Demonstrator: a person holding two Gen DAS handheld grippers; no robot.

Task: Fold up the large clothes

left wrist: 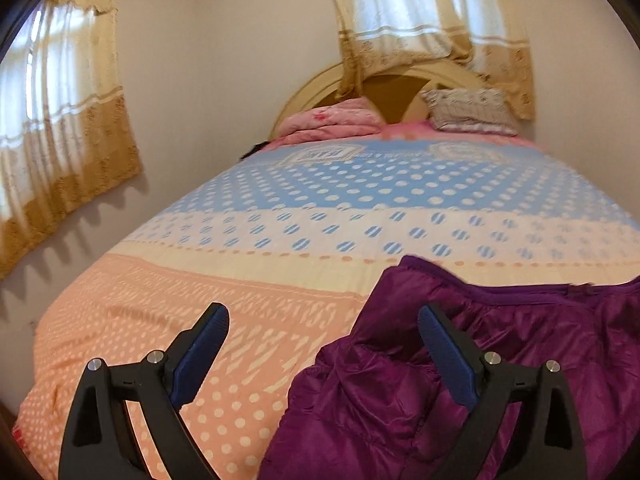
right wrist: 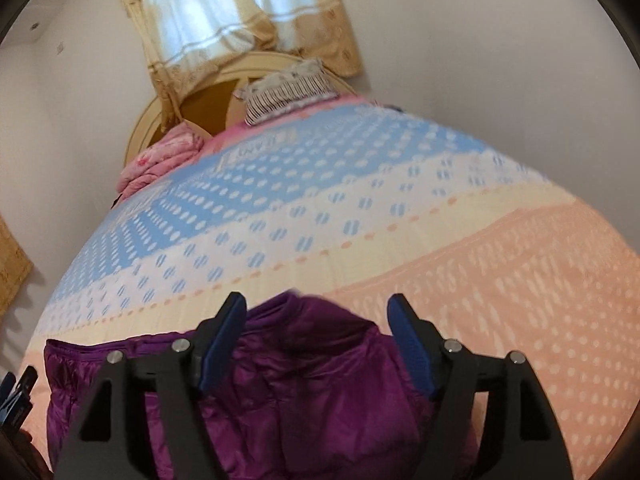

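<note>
A purple puffer jacket [left wrist: 460,360] lies crumpled on the near end of the bed, at the lower right of the left wrist view. My left gripper [left wrist: 324,314] stands open over the jacket's left edge, its right finger [left wrist: 448,356] above the purple fabric and its left finger [left wrist: 200,356] above the peach bedspread; nothing is pinched. In the right wrist view the same jacket [right wrist: 312,392] fills the lower middle. My right gripper [right wrist: 318,304] is open above a raised fold of it, with the pads apart from the cloth.
The bed carries a spotted bedspread [left wrist: 320,208] in blue, cream and peach bands. A pink folded blanket [left wrist: 332,120] and a striped pillow [left wrist: 468,110] lie at the headboard. Curtained windows [left wrist: 60,120] and a wall flank the bed's left side.
</note>
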